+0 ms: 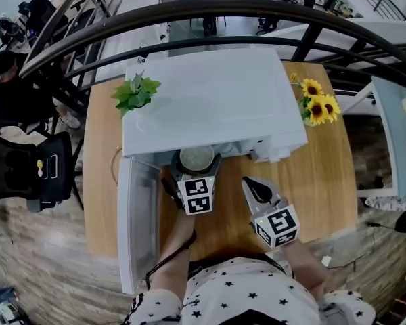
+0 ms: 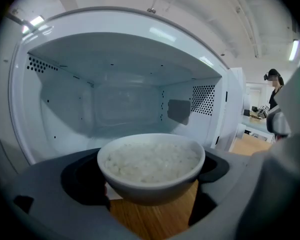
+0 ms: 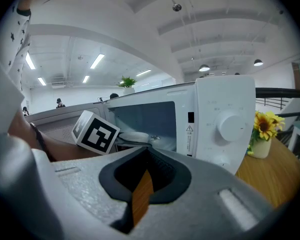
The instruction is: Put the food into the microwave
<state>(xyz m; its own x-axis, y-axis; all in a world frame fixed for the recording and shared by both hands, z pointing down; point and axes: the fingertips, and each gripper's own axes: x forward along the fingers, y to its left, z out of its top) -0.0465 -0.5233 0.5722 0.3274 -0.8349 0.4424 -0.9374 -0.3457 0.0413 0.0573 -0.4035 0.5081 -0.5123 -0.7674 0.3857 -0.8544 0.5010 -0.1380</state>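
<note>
Left gripper (image 2: 152, 176) fingers (image 2: 45, 196) clasp rice bowl (image 2: 151, 165) before open microwave (image 1: 210, 100) — right gripper (image 3: 141, 191) closed.

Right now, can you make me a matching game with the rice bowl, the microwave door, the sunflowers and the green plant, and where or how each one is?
Things:
1. rice bowl
2. microwave door
3. sunflowers
4. green plant

Places or states:
A. swung open
B. on the table, right of the microwave in the head view
C. gripped by the left gripper
D. at the microwave's far left corner in the head view

Pairs: 1-C, 2-A, 3-B, 4-D
</note>
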